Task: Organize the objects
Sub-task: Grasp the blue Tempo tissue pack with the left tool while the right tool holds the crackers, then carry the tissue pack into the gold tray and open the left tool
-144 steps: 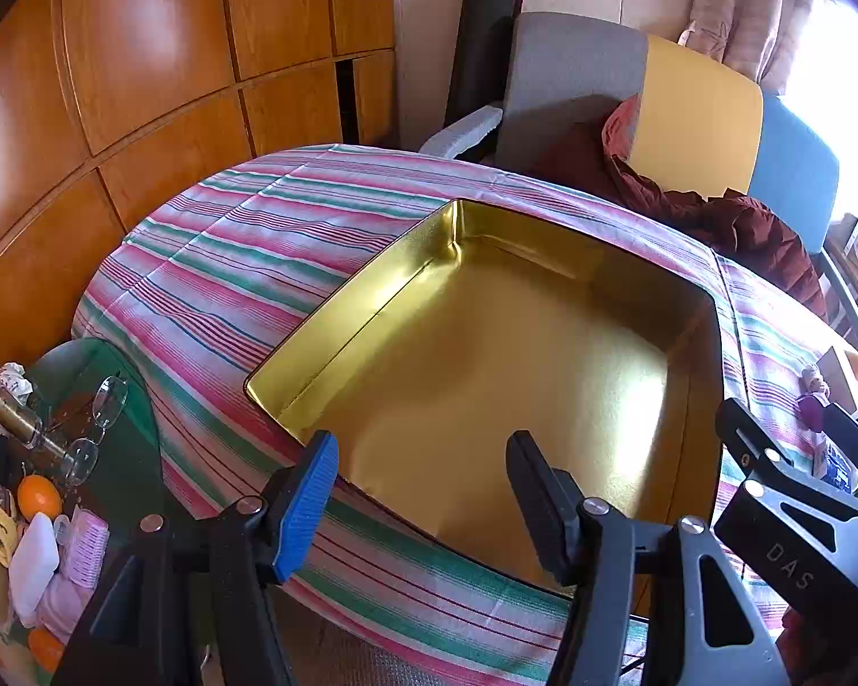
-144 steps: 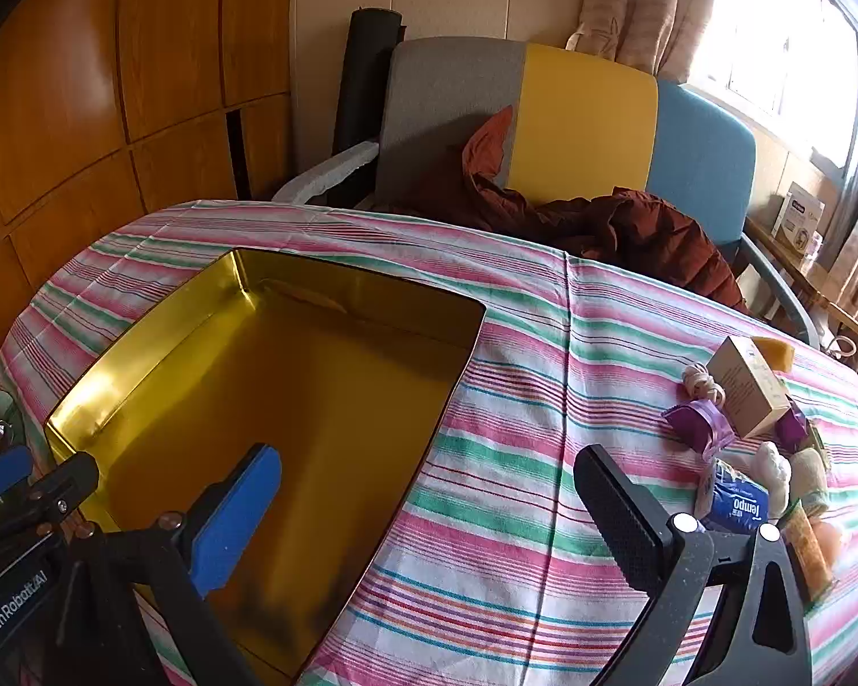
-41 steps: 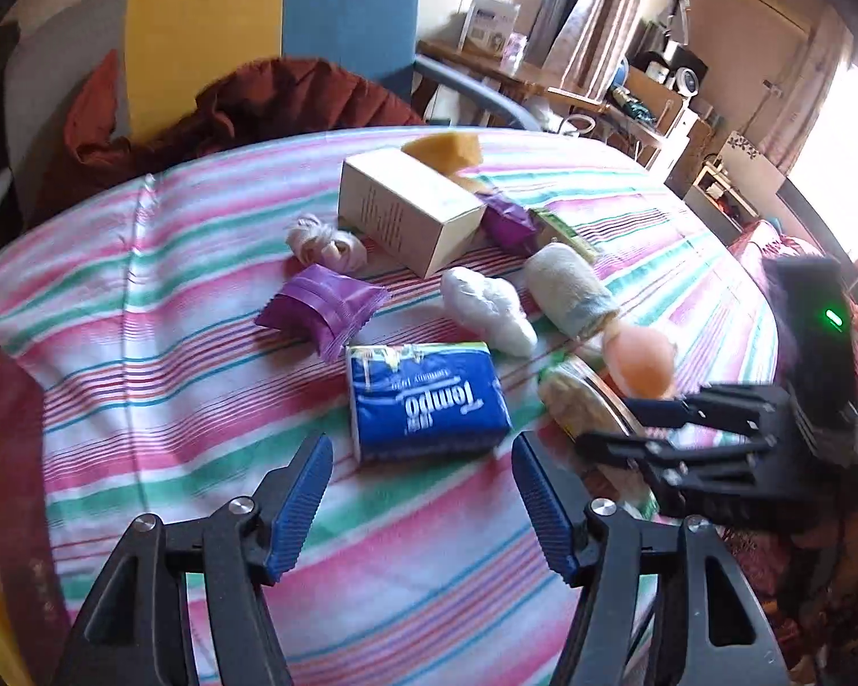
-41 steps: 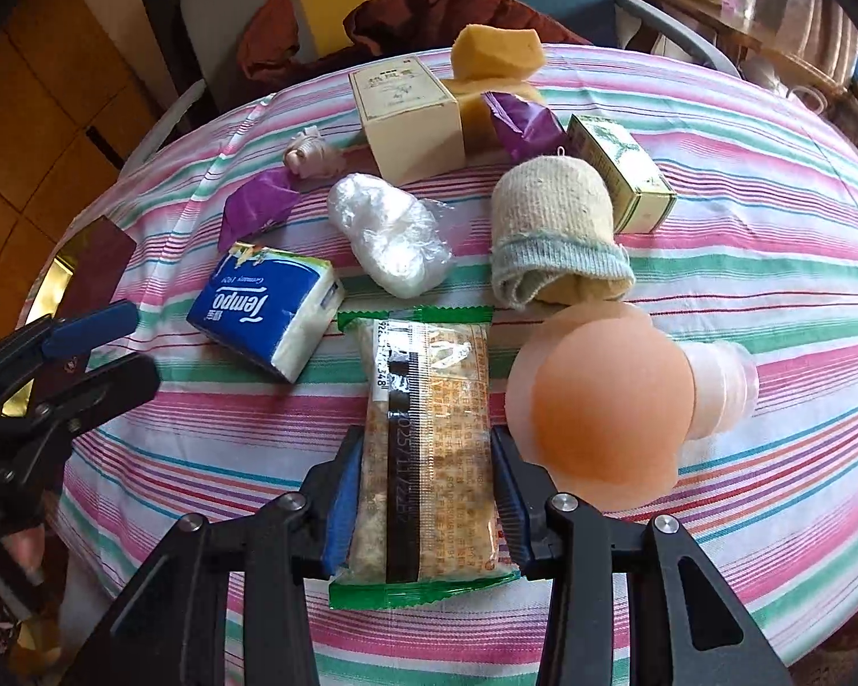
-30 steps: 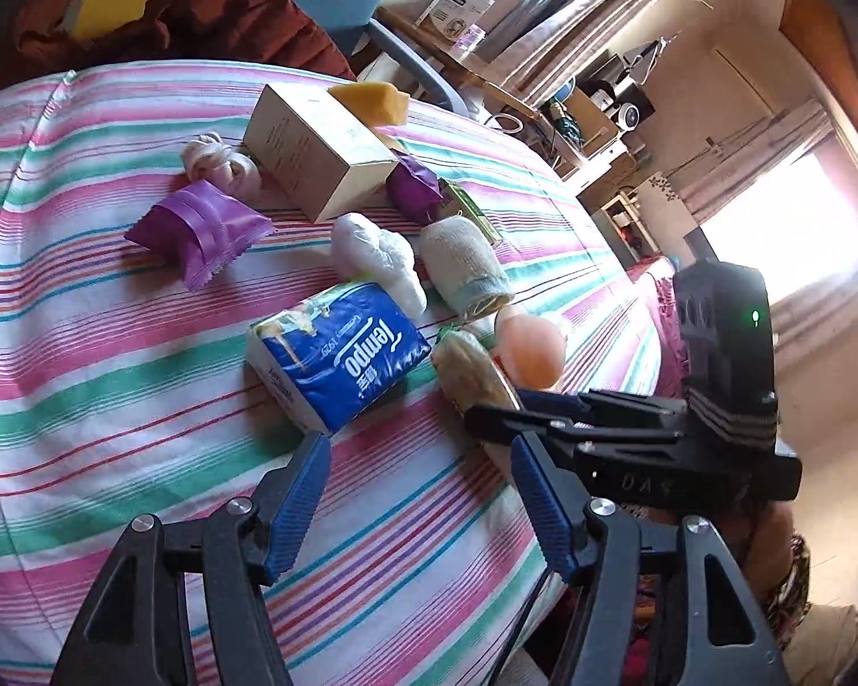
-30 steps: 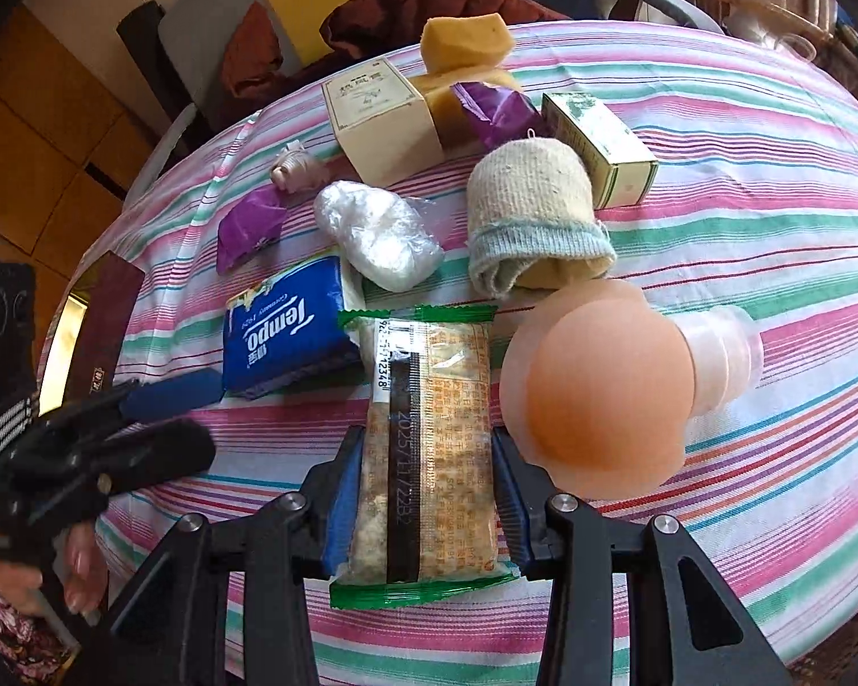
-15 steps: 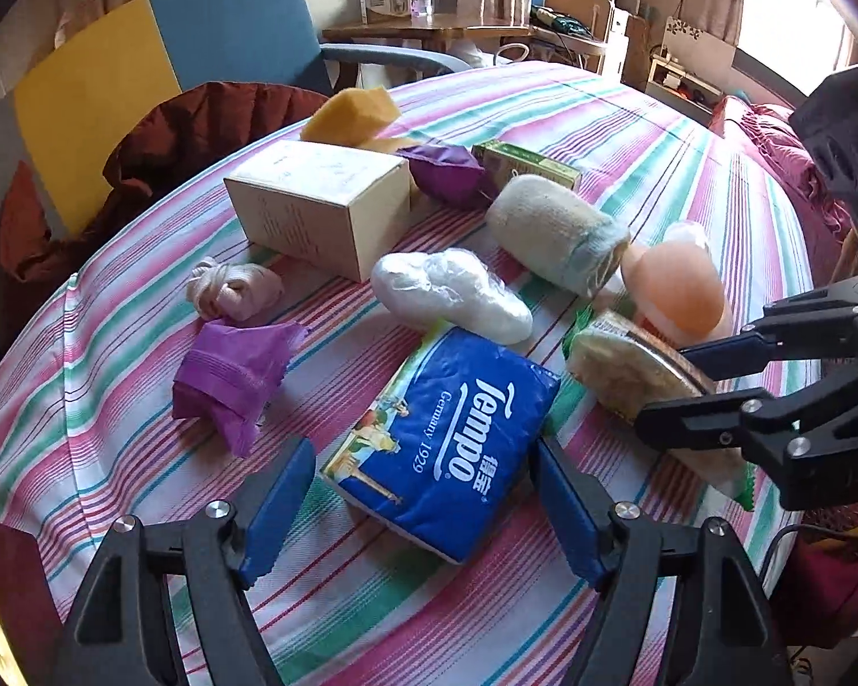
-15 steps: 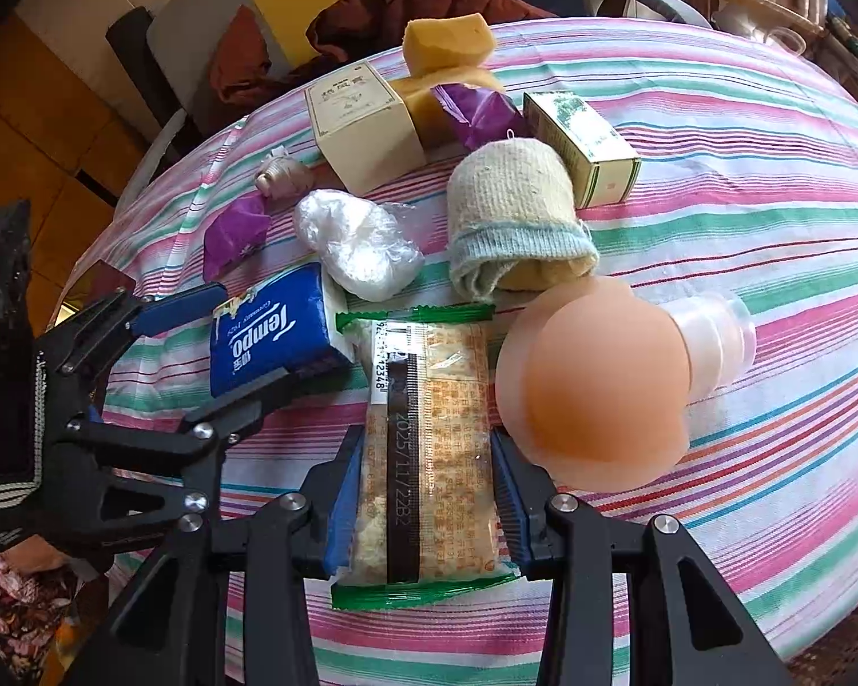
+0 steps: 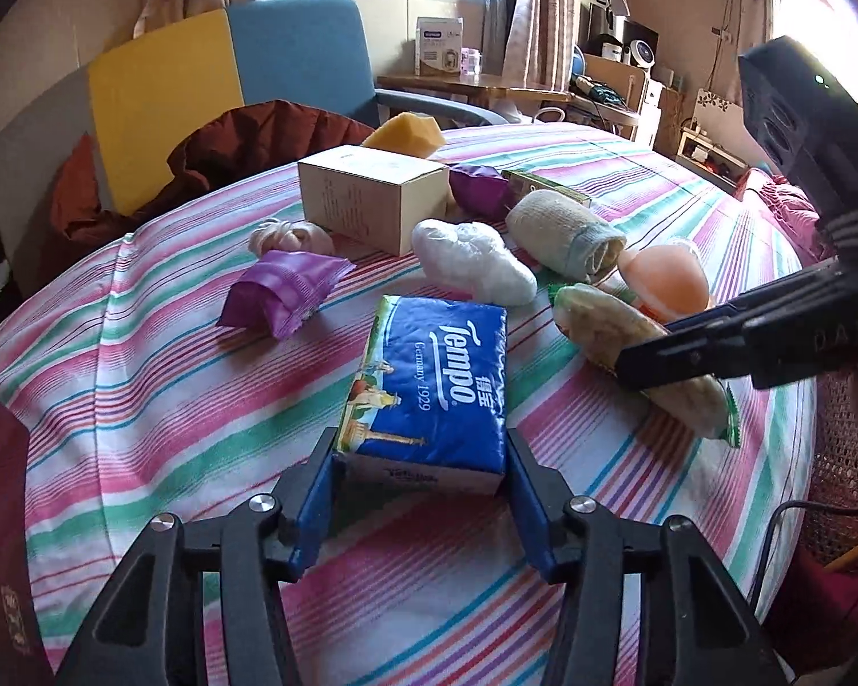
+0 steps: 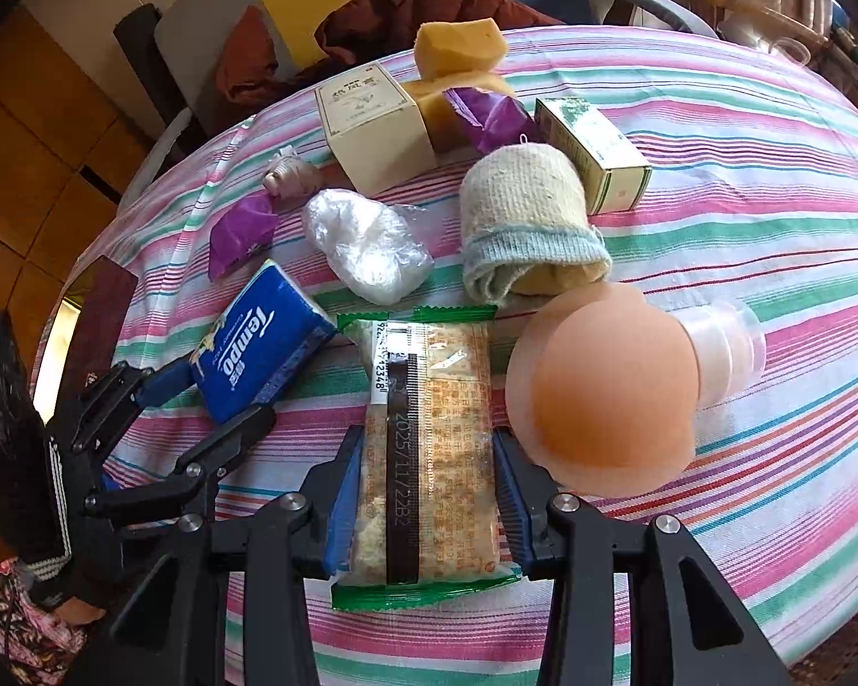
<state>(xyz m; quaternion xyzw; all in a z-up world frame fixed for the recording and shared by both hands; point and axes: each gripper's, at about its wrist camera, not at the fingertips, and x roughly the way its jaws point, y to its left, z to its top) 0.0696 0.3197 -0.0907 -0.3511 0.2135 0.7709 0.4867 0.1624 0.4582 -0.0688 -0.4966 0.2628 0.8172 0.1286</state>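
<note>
A blue Tempo tissue pack (image 9: 429, 383) lies on the striped tablecloth. My left gripper (image 9: 420, 491) is shut on its near end; it also shows in the right wrist view (image 10: 211, 394) around the tissue pack (image 10: 257, 343). My right gripper (image 10: 426, 491) is shut on a green-edged cracker packet (image 10: 429, 446), which rests on the cloth. In the left wrist view the right gripper (image 9: 646, 366) clamps the cracker packet (image 9: 618, 343) at the right.
Around them lie a peach ball-shaped bottle (image 10: 612, 389), a rolled beige sock (image 10: 529, 217), a white plastic wad (image 10: 366, 243), purple sachets (image 9: 283, 288), a cream box (image 9: 372, 197), a green box (image 10: 592, 151) and a yellow sponge (image 10: 457, 48). The gold tin's edge (image 10: 57, 337) is at far left.
My left gripper came from the gold tin to the objects, moved onto the Tempo pack and shut on it. My right gripper stayed shut on the cracker packet.
</note>
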